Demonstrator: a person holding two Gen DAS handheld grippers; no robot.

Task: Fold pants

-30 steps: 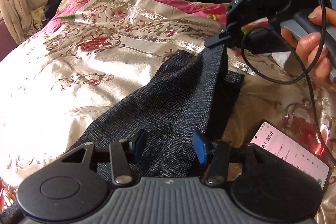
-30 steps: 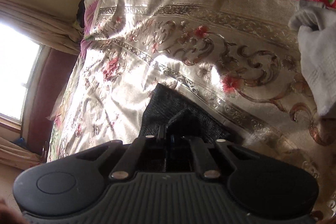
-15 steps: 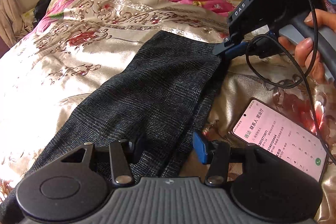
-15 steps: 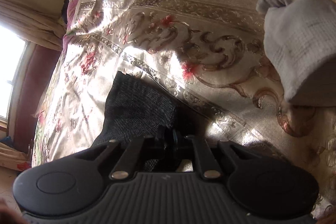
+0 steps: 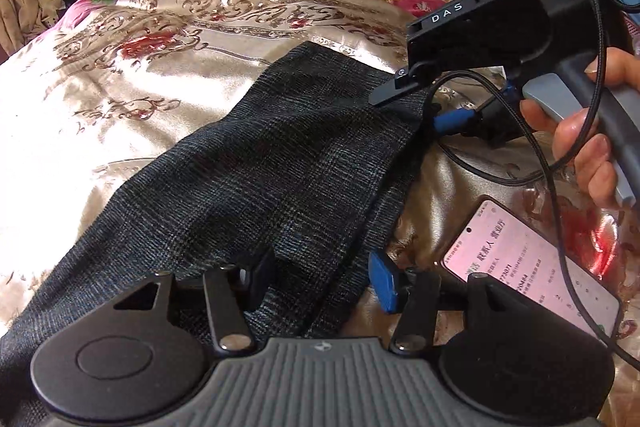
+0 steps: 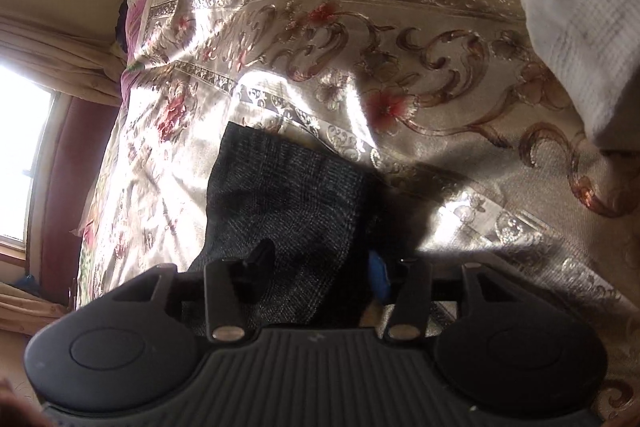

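Pants (image 5: 280, 163) — dark checked cloth, laid lengthwise on the bed (image 5: 120, 75), doubled into a long strip running from near the left claw (image 5: 324, 279) away toward the right claw (image 5: 416, 99). Far end flat on the quilt, edges roughly lined up; a second layer showing along the right-hand edge.

Left claw: spread wide, straddling the near part of the strip, one finger over the cloth, the blue-padded one just off its right edge. Nothing gripped.

Right claw: at the far right corner of the pants, fingers parted in its own view (image 6: 320, 267), cloth lying between them but not pinched. Looks just let go, or about to bite — cannot tell which.

Step in hand, by judgement: lengthwise fold laid down, cloth released for smoothing or regrip. Crosswise fold not yet made.

Next move likely calls for: both claws closing on the same end, one at each corner, catching both layers, then lifting and carrying that end over to the other. Slack between the claws would let the layers slip apart.

Around: phone (image 5: 532, 267) with lit screen on the quilt just right of the left claw, a cable (image 5: 560, 211) trailing across it. Pale grey cloth (image 6: 580, 19) further up the bed, well apart from the pants.
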